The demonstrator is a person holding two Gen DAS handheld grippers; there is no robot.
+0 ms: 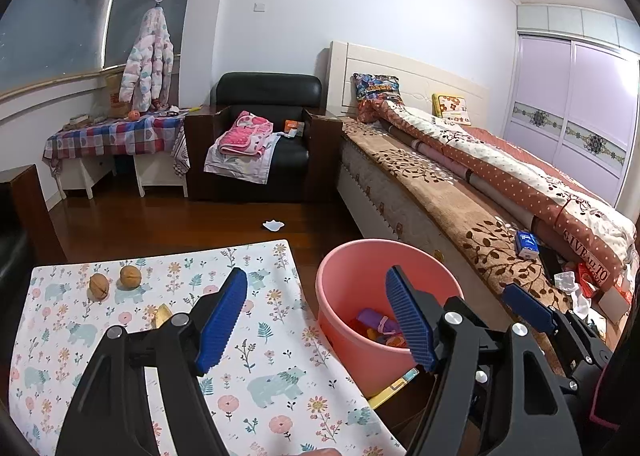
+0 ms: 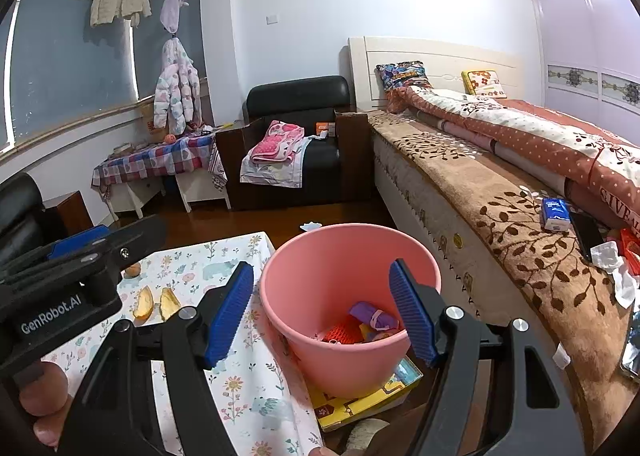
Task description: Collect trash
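Two walnuts (image 1: 115, 282), two peels (image 2: 157, 303), one bucket (image 2: 320, 252).

Bucket (image 2: 348, 308) between table (image 2: 248, 376) (left) and bed (image 2: 500, 216)

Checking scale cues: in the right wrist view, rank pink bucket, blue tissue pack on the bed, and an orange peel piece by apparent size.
1. pink bucket, by far the largest.
2 and 3. blue tissue pack and orange peel piece look alike; they lie at different distances from the camera, so I won't rank them.

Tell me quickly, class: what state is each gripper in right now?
Left gripper: open, holding nothing.
Right gripper: open, holding nothing, in front of the pink bucket.
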